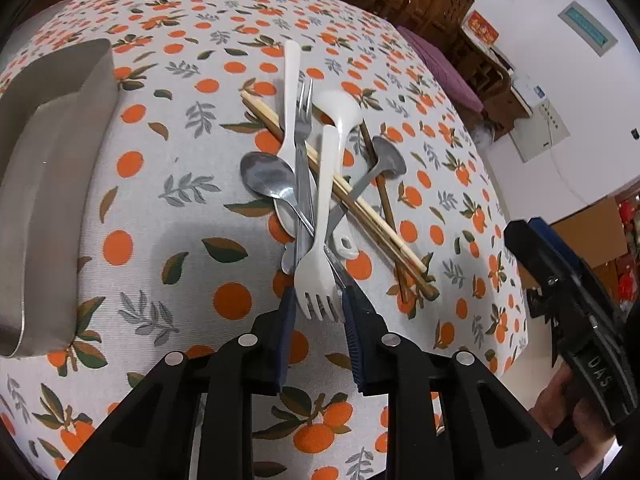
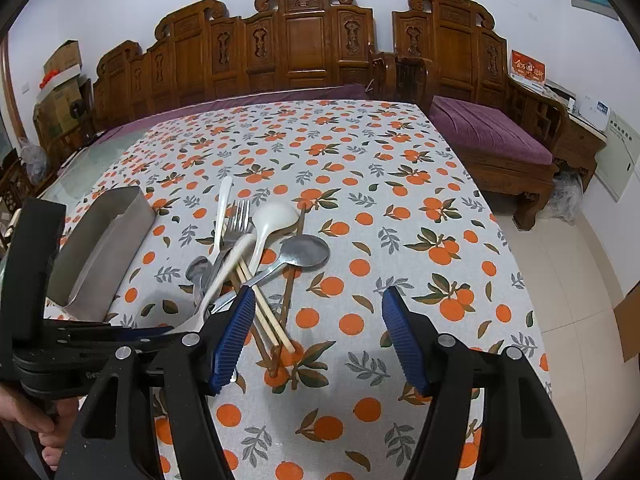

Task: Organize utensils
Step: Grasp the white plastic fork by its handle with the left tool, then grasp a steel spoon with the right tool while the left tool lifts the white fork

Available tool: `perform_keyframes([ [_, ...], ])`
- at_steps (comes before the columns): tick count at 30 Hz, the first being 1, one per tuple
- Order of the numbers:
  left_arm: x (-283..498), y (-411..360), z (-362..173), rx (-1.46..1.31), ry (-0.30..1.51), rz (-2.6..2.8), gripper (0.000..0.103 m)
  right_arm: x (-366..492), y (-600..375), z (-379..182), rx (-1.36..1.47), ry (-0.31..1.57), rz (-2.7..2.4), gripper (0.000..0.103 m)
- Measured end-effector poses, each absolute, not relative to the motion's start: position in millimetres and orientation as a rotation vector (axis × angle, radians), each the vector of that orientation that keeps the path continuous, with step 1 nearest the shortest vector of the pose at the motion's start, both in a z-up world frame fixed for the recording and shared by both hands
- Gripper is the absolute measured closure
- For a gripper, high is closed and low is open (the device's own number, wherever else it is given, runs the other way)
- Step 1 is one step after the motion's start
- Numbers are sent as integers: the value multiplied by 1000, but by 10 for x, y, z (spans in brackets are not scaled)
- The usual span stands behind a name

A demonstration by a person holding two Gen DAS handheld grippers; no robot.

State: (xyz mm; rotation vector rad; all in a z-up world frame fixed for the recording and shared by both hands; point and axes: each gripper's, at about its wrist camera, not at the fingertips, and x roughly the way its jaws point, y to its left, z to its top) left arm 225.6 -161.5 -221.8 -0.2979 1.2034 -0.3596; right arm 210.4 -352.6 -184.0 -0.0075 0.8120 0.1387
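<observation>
The left tool (image 1: 319,307) reaches down into a heap of cutlery on the tabletop (image 1: 168,240), which wears a cloth printed with oranges and leaves. Its blue pads sit close on either side of the tined head of a white plastic fork (image 1: 320,248); whether they actually press on it cannot be told from either view. The fork's handle slants up and away over the rest of the pile.

Beneath and around it lie a white plastic spoon (image 1: 292,92), a metal fork (image 1: 304,120), a metal spoon (image 1: 266,176), a white ladle (image 1: 340,116), a metal ladle (image 1: 386,158), a pair of pale chopsticks (image 1: 360,204) and a pair of dark chopsticks (image 1: 386,200), all crossed over one another.

A metal utensil holder (image 1: 52,168) stands well to the left of the heap, apart from it.

The right tool (image 2: 318,336) hovers above the tabletop just right of the pile, its jaws standing wide with nothing between them. A hand (image 2: 28,416) grips the left tool's handle at the lower left of the right wrist view.
</observation>
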Motion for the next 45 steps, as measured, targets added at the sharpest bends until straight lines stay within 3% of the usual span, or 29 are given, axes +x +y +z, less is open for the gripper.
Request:
perform_keyframes([
  [3, 2230, -1550, -2163, -313, 1187, -352, 84, 2098, -3499, -1846, -15, 814, 144, 35],
  [5, 2205, -1499, -2126, -321, 1171, -347, 96, 2093, -3471, -1862, -20, 818, 153, 35],
  [9, 2185, -1383, -2059, -326, 1148, -335, 102, 2081, -3384, -1938, -36, 828, 182, 35],
  [16, 2139, -1267, -1992, -287, 1082, -312, 102, 2066, -3271, -2029, -54, 838, 218, 35],
  [26, 2058, -1019, -1707, -246, 974, -276, 102, 2180, -2954, -2336, -57, 915, 387, 70],
  [32, 1958, -882, -1616, -239, 937, -271, 102, 2291, -2770, -2418, -118, 924, 449, 82],
  [37, 1896, -806, -1613, -245, 923, -261, 102, 2381, -2713, -2486, -124, 958, 496, 86],
  [45, 1873, -762, -1639, -241, 921, -254, 102, 2408, -2629, -2562, -158, 1000, 514, 83],
])
